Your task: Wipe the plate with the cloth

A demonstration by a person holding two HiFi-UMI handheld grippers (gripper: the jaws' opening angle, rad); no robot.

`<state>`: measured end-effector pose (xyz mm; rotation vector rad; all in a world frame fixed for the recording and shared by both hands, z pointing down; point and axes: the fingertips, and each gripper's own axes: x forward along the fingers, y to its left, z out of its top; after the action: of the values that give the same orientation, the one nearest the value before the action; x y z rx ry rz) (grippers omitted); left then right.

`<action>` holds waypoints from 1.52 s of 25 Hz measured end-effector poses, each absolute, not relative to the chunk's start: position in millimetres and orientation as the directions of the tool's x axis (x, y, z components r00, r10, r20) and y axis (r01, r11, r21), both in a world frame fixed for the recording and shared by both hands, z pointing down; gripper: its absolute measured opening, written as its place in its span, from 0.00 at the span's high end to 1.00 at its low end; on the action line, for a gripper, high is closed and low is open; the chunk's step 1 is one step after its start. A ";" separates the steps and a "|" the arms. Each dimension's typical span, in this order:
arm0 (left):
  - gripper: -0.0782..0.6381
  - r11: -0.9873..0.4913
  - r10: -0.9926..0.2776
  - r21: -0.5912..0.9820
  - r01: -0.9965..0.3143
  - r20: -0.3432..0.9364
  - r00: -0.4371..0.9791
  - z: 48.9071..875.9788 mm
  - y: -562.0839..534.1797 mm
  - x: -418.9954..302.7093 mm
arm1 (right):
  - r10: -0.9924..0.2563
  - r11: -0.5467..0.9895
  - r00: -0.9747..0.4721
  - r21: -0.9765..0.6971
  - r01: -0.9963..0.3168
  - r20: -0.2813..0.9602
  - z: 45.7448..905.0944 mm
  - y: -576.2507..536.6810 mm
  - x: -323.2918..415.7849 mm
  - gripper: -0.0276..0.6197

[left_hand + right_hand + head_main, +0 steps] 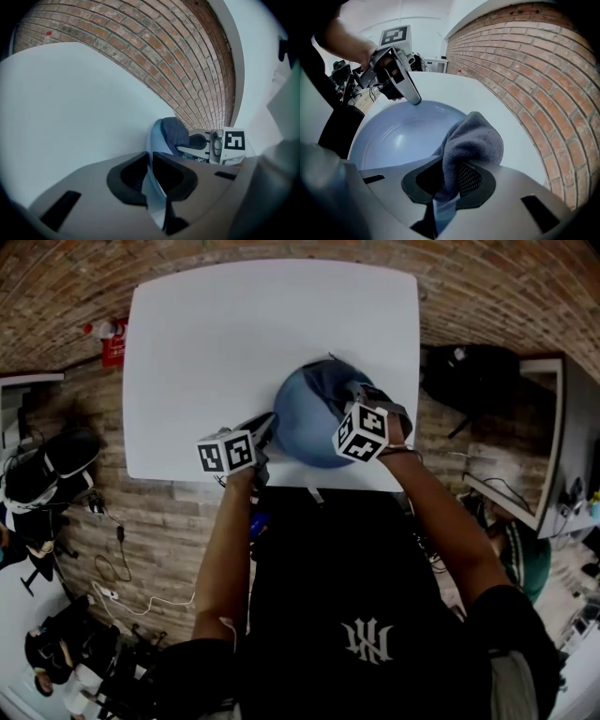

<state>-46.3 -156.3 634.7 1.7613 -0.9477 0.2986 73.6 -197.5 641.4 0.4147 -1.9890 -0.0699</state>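
Your left gripper [266, 425] is clenched on the rim of the round blue glazed plate [302, 423], which sits near the white worktop's [234, 334] front edge. Your right gripper [447, 180] pinches the soft grey cloth [474, 139] over it. The plate looks stiff, slick and breakable, so the rim is the place to hold it.

Lab, brickwork [150, 521], white table [234, 343], loose cables [150, 601]

- The head view looks steeply down from above the person onto the bench [234, 343], with the plate [305, 427] near centre.
- The left gripper view sits close behind its fingers [176, 174], facing the right gripper [190, 143] at 3 o'clock.
- The right gripper view faces back toward the left gripper [414, 97] at 11 o'clock.
- All three share the plate.
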 end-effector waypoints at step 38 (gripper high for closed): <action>0.84 -0.119 -0.476 0.653 -0.748 0.623 0.620 635.7 -158.4 -46.2 | -0.113 0.984 -0.535 0.020 -0.175 0.837 644.1 -119.5 -15.9 0.84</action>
<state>-46.2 -158.4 635.7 1.7671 -0.9978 0.3147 -15.9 -119.5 644.1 0.2009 -2.1407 0.0807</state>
